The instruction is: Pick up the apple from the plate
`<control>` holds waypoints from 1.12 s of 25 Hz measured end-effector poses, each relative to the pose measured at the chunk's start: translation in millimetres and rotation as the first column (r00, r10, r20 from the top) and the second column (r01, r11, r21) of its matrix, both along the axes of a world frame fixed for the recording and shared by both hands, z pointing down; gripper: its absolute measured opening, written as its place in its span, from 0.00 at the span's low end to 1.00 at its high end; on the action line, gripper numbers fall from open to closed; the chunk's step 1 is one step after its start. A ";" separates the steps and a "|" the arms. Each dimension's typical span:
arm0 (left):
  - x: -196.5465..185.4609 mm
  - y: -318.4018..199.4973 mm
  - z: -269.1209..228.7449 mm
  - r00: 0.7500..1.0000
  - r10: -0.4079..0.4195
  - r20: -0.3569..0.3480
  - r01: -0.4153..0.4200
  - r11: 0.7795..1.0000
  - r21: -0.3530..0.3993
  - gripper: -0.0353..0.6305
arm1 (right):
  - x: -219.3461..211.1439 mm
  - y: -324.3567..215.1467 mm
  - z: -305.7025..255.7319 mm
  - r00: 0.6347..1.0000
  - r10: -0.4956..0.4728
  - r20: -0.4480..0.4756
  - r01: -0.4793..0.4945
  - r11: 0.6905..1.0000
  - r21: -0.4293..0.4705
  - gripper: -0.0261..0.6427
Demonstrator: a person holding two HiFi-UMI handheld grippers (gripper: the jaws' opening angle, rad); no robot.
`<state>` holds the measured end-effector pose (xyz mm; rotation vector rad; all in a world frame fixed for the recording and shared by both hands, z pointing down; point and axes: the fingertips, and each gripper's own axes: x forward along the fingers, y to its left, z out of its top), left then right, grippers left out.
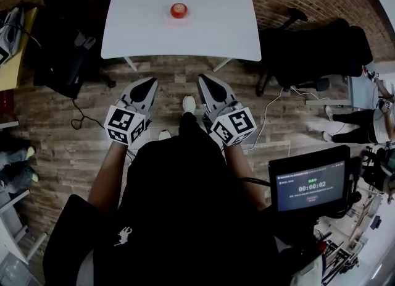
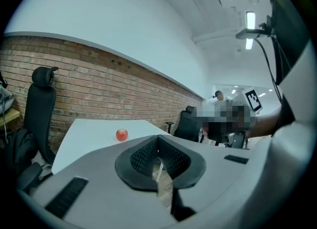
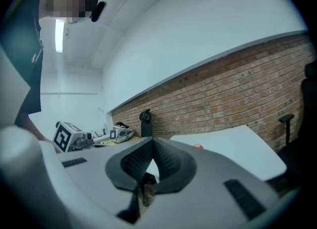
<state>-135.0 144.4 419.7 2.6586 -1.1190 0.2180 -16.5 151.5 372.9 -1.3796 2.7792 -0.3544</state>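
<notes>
A red apple (image 1: 178, 10) sits near the far edge of a white table (image 1: 216, 31); any plate under it is too small to make out. My left gripper (image 1: 150, 83) and right gripper (image 1: 202, 80) are held side by side over the wooden floor, short of the table's near edge, both pointing at it. Both are shut with nothing between the pads. In the left gripper view the apple (image 2: 122, 134) shows on the table above the shut left gripper (image 2: 158, 146). In the right gripper view only a sliver of the apple (image 3: 198, 147) peeks over the right gripper (image 3: 152, 148).
A black office chair (image 1: 308, 44) stands right of the table and another black chair (image 1: 62, 31) left of it. A yellow desk (image 1: 12, 56) is at the far left. A monitor showing a timer (image 1: 310, 186) stands at the lower right. A white cable (image 1: 271, 102) trails on the floor.
</notes>
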 end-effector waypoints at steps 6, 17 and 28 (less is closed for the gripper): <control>8.9 -50.6 -3.5 0.999 -0.051 -0.001 0.051 0.999 -0.013 0.06 | 12.8 -50.4 0.9 1.000 -0.029 0.007 0.029 1.000 -0.008 0.05; 45.9 -128.8 -2.7 0.993 -0.111 0.038 0.113 0.992 -0.054 0.06 | 54.0 -137.1 2.7 0.996 -0.093 0.002 0.093 0.995 -0.037 0.05; 73.7 -173.3 0.5 0.981 -0.182 0.068 0.186 0.981 -0.052 0.06 | 87.4 -185.2 9.3 0.989 -0.146 -0.003 0.146 0.988 -0.053 0.05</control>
